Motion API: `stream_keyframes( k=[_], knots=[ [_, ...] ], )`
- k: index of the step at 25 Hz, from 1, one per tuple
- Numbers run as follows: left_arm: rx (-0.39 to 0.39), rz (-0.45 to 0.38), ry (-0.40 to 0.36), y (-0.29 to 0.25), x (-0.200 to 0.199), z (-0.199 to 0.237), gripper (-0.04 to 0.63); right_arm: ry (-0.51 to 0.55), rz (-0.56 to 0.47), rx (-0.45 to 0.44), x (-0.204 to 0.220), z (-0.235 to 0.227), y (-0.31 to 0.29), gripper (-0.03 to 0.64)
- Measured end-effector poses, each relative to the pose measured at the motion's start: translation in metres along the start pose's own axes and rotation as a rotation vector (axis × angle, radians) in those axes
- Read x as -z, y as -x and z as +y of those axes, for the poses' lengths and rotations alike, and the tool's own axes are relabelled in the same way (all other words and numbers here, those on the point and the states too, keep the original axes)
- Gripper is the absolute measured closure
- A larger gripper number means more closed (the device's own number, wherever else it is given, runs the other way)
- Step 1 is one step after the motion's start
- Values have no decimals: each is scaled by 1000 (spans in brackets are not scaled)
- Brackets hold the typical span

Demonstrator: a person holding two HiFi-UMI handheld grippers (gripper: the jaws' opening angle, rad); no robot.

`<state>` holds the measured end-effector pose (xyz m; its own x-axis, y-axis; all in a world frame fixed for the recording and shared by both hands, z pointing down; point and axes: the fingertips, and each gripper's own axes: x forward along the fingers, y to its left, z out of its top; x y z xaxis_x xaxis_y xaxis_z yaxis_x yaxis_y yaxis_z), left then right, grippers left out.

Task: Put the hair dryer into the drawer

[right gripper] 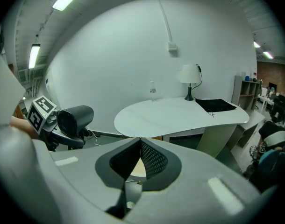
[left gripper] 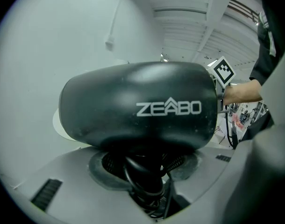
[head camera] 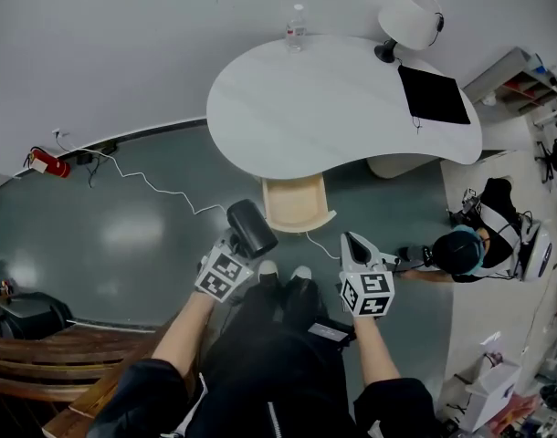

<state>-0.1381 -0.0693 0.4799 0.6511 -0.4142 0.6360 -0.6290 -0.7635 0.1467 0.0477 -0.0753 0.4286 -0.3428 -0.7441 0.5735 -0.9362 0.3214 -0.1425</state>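
While your left tool [head camera: 241, 246] stands wide around the handle of the hair dryer [left gripper: 138, 106], gripping it with the black barrel lying crosswise above the jaws, your right tool [head camera: 353, 242] is closed tip to tip and carries nothing. Both hang over the grey floor [head camera: 132, 235], short of the white surface [head camera: 333, 108]. A pale drawer [head camera: 297, 203] juts from under its curved near edge, directly ahead between the tools. A white cable [head camera: 160, 190] trails across the floor at left; a person [head camera: 461, 249] crouches close on your right.
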Motion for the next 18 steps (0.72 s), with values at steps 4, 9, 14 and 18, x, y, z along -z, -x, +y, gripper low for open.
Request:
stream_keyframes(
  k=[4, 9, 14, 18],
  knots=[
    [3, 20, -33, -8, -1, 10, 405, -2, 2, -4, -1, 0, -9, 614],
    [-11, 42, -83, -17, -3, 19, 405, 7, -6, -18, -3, -8, -22, 614],
    [-4, 81, -101, -27, 0, 26, 407, 19, -8, -30, -6, -14, -39, 614],
    [1, 112, -138, -36, 2, 30, 407, 26, 0, -50, -4, -15, -52, 614]
  ],
)
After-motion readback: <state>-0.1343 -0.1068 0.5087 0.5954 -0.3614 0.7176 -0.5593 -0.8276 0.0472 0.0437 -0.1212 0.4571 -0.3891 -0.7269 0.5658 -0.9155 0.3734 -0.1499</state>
